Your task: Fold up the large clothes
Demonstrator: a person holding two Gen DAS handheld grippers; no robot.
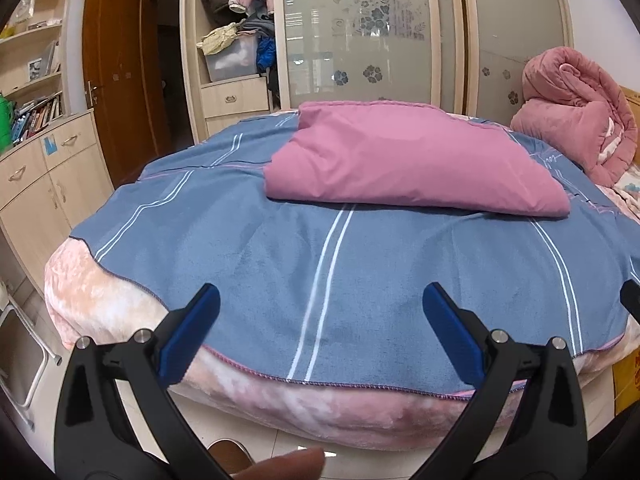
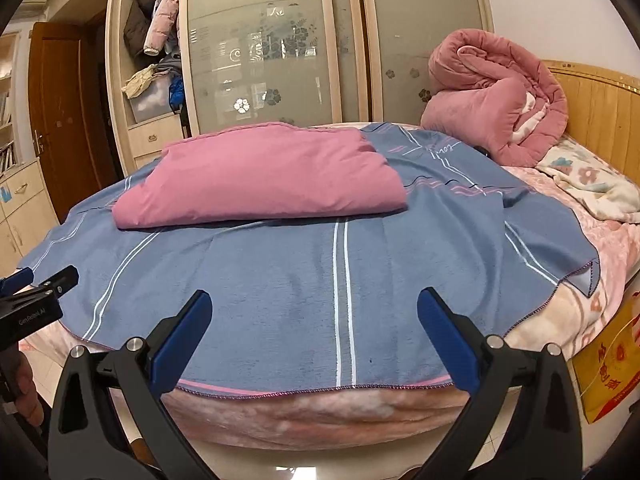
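Observation:
A folded pink cloth (image 1: 412,162) (image 2: 264,176) lies on a blue blanket with white stripes (image 1: 280,248) (image 2: 260,280) spread over the bed. My left gripper (image 1: 320,304) is open, held above the blanket's near edge with nothing between its blue pads. My right gripper (image 2: 314,308) is open too, over the same near edge further right. The left gripper's fingers (image 2: 36,284) show at the left edge of the right wrist view. The right gripper's tip (image 1: 632,300) shows at the right edge of the left wrist view.
A rolled pink quilt (image 1: 576,120) (image 2: 496,96) sits at the head of the bed by the wooden headboard (image 2: 600,104). A wardrobe with sliding glass doors (image 1: 360,40) stands behind. Cabinets (image 1: 40,184) and a brown door (image 1: 116,80) are left. A yellow box (image 2: 612,364) stands by the bed.

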